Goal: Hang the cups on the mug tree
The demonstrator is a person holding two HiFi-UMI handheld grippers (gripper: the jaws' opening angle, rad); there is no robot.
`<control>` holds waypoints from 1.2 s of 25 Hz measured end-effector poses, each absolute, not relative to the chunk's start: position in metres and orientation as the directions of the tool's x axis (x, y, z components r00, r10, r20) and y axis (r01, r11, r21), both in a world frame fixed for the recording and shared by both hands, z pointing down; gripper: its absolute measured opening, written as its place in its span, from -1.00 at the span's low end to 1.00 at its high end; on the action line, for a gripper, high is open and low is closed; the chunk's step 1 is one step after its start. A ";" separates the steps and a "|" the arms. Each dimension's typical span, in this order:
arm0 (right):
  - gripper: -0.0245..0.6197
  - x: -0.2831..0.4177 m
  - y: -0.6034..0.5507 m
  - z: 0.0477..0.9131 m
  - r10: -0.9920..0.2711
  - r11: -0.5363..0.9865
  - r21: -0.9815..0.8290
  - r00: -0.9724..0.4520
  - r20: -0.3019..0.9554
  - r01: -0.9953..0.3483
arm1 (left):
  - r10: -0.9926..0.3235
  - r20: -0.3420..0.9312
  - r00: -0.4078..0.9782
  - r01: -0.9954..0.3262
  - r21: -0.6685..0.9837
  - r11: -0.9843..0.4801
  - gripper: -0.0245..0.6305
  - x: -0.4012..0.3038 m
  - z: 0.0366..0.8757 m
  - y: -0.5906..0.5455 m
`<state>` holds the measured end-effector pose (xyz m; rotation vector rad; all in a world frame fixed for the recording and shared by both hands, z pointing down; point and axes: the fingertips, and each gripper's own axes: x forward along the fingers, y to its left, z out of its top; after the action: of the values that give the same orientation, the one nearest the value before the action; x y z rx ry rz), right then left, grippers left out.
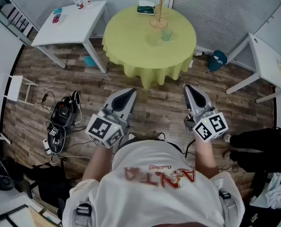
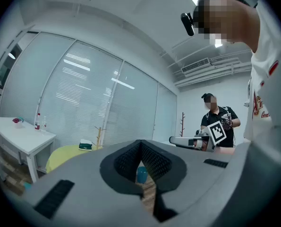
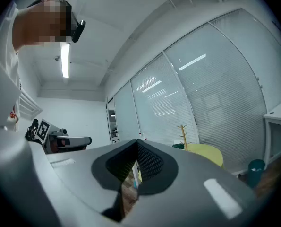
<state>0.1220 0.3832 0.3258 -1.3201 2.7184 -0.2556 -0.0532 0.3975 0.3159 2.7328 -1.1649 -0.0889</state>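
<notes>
Standing beside the mug tree (image 1: 160, 7) on the yellow bench (image 1: 126, 41), the cups (image 1: 166, 34) are seen well apart from the left gripper (image 1: 129, 94) and right gripper (image 1: 189, 89), whose fingers are pressed together, empty.

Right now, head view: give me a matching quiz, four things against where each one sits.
Things:
1. mug tree
2. green cup
3. bottles
4. black gear pile

Places:
A. far corner of the white table
B. on the wood floor, left side of the view
C. far side of the round table, beside a dark green box
D. on the round table, on the near side of the mug tree

Pairs: 1-C, 2-D, 3-A, 4-B
</notes>
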 end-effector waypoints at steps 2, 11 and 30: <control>-0.92 0.119 0.384 0.327 -0.786 0.610 -0.199 -0.618 -0.021 -0.767 | -0.722 0.012 0.692 -0.712 0.179 -0.679 -0.94 -0.056 0.316 0.398; -0.92 0.109 0.380 0.330 -0.777 0.619 -0.203 -0.630 -0.014 -0.759 | -0.727 0.003 0.687 -0.715 0.180 -0.675 -0.94 -0.065 0.322 0.396; -0.92 0.080 0.362 0.330 -0.789 0.600 -0.250 -0.615 -0.024 -0.760 | -0.717 0.010 0.697 -0.703 0.206 -0.681 -0.94 -0.096 0.328 0.382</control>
<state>0.0802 0.3625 0.3303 -1.3091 2.6904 -0.3259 -0.0962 0.3819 0.3280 2.7120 -1.1468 -0.1051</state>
